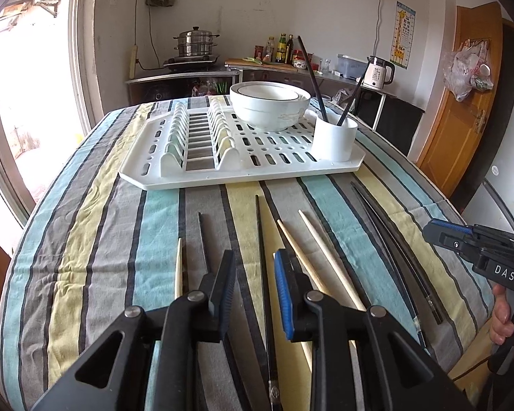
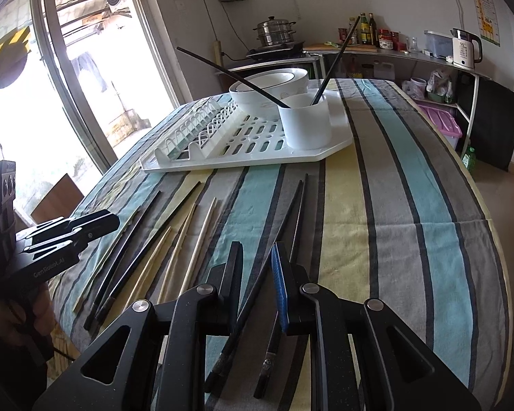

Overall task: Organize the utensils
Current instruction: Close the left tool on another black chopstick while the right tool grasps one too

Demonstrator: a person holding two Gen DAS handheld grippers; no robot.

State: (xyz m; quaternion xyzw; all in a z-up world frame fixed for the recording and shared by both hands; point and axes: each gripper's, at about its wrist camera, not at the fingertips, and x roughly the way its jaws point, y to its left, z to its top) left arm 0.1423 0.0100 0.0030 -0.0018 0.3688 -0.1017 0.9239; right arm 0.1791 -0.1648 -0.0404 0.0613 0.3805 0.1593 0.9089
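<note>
Black chopstick (image 1: 262,257) lies lengthwise toward drying rack (image 1: 144,174).

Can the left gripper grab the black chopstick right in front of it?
Probably yes. The left gripper is open, and the black chopstick lies on the tablecloth between its fingers with nothing covering it.

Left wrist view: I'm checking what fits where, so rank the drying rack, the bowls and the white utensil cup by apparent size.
1. drying rack
2. bowls
3. white utensil cup; it sits nearer the camera, yet looks smaller.

Steamer pot (image 1: 196,42), kettle (image 1: 378,71) — striped tablecloth (image 1: 342,185).
</note>
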